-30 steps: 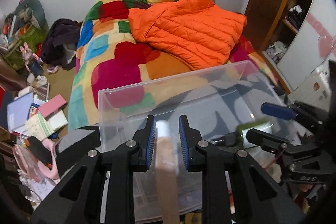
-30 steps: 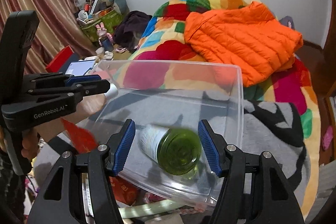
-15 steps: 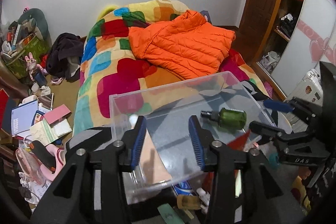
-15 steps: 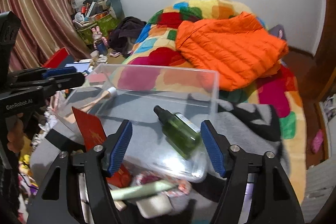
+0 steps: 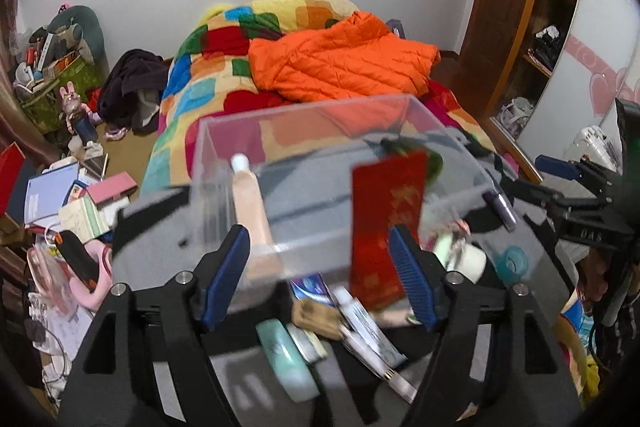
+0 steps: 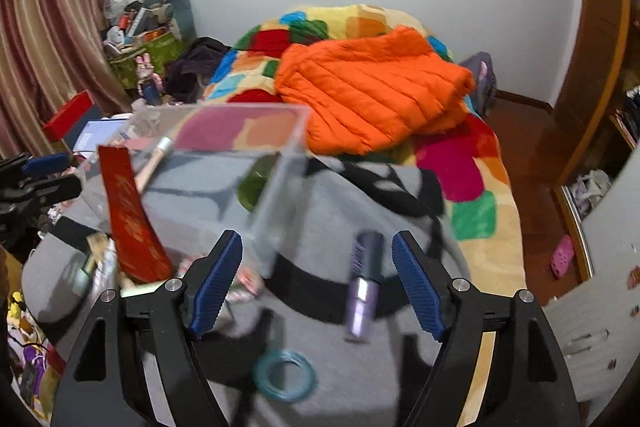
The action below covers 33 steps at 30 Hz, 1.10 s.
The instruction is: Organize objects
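Observation:
A clear plastic box (image 5: 224, 147) (image 6: 288, 163) stands on a grey and black cloth (image 6: 360, 211). Inside lie a pink tube with a white cap (image 5: 250, 203) (image 6: 154, 159) and a green bottle (image 6: 252, 187), seen through the wall. A red envelope (image 5: 384, 219) (image 6: 130, 215) leans at the box's near side. My left gripper (image 5: 318, 275) is open and empty in front of the box. My right gripper (image 6: 316, 281) is open and empty above a purple tube (image 6: 362, 287) (image 5: 500, 203) on the cloth.
Small tubes and bottles (image 5: 320, 323) lie heaped before the box. A teal ring (image 6: 286, 375) (image 5: 512, 263) lies on the cloth. Behind is a bed with a colourful quilt (image 5: 208, 87) and orange jacket (image 6: 372, 91). Books and clutter (image 5: 72, 195) cover the floor at left.
Both grippers have pulled back from the box and opened wider. The pink tube and green bottle now lie in the box. The red envelope and purple tube have come into view.

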{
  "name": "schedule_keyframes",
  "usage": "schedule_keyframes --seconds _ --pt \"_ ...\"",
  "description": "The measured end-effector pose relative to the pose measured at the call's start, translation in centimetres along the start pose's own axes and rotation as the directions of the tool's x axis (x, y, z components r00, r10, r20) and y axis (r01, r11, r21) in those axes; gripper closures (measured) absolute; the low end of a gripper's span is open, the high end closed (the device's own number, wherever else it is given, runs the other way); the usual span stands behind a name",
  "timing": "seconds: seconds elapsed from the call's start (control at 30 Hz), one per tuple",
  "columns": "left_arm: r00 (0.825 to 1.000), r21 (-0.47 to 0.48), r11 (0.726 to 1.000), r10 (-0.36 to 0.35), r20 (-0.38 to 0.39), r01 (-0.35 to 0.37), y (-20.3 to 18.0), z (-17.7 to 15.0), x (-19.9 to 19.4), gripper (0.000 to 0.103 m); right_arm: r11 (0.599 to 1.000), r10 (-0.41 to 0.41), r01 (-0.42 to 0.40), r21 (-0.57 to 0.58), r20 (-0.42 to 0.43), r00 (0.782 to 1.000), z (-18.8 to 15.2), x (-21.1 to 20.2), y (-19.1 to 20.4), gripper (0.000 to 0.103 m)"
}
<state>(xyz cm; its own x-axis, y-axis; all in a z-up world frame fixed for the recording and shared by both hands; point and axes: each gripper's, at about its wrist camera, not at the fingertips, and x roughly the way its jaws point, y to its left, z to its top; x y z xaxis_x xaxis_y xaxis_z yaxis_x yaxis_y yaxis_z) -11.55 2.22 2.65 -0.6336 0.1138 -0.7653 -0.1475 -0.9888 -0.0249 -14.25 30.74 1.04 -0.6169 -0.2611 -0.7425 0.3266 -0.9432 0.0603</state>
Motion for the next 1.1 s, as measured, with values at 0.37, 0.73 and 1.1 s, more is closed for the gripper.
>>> schedule_keyframes --seconds 0.37,0.73,1.1 --pt "0.996 -0.098 0.995 0.028 -0.090 -0.037 -2.6 -2.3 3.9 0.018 0.998 -0.015 0.019 0.055 -0.073 0.997 -1.9 3.5 -3.0 0.029" --pt "0.989 -0.109 0.990 0.070 -0.134 -0.084 -4.4 -2.4 6.9 0.018 0.999 0.015 -0.010 0.043 -0.134 0.991 -0.9 6.8 -2.6 0.055" --pt "0.994 -0.143 0.987 0.061 -0.091 -0.074 -4.1 -3.0 6.8 0.050 0.996 0.037 -0.028 0.086 -0.109 0.993 -1.3 6.3 -3.2 0.080"
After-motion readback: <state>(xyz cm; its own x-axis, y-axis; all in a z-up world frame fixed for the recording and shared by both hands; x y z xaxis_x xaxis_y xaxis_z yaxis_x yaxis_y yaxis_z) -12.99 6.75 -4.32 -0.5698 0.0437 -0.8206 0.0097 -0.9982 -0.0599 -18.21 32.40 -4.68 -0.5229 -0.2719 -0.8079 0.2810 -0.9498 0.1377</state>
